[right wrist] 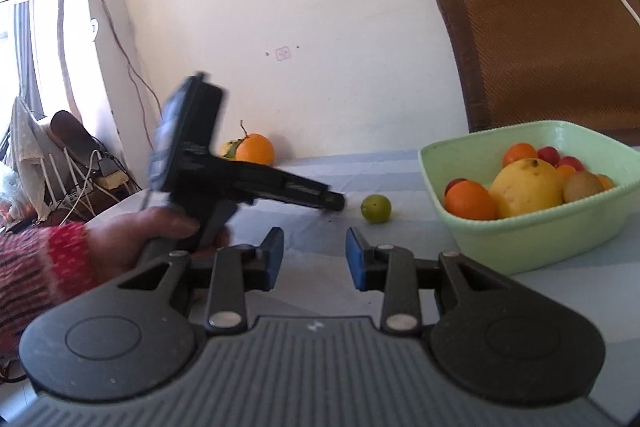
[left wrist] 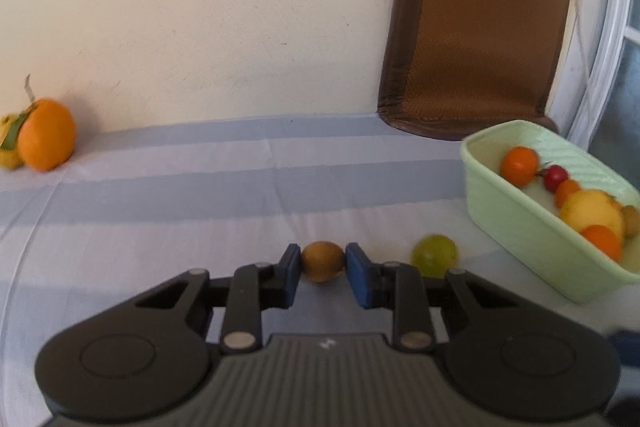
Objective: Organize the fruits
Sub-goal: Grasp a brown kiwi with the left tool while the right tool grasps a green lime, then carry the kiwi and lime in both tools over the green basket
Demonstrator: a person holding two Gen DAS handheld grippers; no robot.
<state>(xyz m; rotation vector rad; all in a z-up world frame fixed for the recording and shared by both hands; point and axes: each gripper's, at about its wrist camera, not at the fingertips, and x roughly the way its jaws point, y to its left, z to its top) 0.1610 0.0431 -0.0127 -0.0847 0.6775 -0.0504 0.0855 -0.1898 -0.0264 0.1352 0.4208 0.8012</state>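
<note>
**Kiwi bracketed by left gripper**

Kiwi (left wrist: 322,261) lies on the striped table (left wrist: 160,195), long axis crosswise between the left gripper (left wrist: 322,277) pads; contact uncertain. Green fruit (left wrist: 435,255) just right; basin (left wrist: 500,227) beyond. Right gripper (right wrist: 314,263) spread, empty, farther off.

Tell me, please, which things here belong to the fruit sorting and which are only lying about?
Belong to the job:
- kiwi between the left gripper fingers
- green fruit on the cloth
- orange by the wall
- green basin holding fruit
- right gripper, open

Just lying about:
- brown chair cushion
- cables and chargers near the window
</note>
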